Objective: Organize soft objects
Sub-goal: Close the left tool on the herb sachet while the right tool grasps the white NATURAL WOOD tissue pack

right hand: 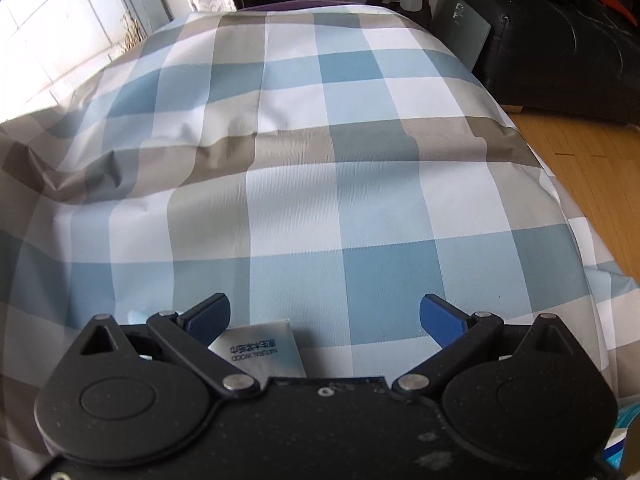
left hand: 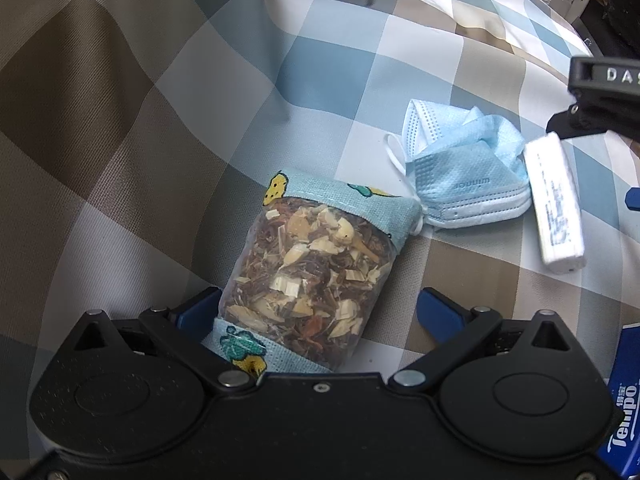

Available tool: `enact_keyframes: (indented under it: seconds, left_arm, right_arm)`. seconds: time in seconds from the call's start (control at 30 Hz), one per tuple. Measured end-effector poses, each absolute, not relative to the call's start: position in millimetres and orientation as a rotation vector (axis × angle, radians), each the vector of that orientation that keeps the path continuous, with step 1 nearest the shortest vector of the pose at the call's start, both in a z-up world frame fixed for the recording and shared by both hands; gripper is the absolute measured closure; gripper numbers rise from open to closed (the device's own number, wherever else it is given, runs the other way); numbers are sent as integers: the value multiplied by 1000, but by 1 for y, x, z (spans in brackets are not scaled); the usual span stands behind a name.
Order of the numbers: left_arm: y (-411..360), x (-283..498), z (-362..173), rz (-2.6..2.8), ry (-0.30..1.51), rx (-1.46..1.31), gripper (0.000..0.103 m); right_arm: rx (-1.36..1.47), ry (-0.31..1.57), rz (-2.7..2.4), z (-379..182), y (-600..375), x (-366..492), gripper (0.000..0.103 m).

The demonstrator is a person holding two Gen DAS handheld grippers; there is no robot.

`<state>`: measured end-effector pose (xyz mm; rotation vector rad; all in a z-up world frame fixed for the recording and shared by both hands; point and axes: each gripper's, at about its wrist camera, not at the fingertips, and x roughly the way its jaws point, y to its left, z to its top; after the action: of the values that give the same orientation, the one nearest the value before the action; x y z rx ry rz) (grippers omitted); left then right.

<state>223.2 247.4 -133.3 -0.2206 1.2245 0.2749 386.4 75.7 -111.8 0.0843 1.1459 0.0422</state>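
Observation:
In the left wrist view a sachet of dried herbs with light-blue printed cloth ends lies on the checked cloth. My left gripper is open around its near end, blue fingertips on either side, not closed on it. A stack of blue face masks lies just beyond, and a white tissue pack to their right. My right gripper is open above the white tissue pack, which shows beside its left finger.
A blue Tempo tissue pack sits at the right edge of the left wrist view. The other gripper's black body hangs at upper right. In the right wrist view, wooden floor and a black sofa lie beyond the cloth's right edge.

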Motion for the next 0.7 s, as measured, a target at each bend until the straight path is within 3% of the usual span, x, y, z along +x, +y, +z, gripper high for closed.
enact_keyframes:
  seconds: [0.7]
  left_arm:
    - [248, 224, -134, 272, 1224, -234, 4]
  right_arm:
    - [-179, 1231, 246, -90, 77, 331, 2]
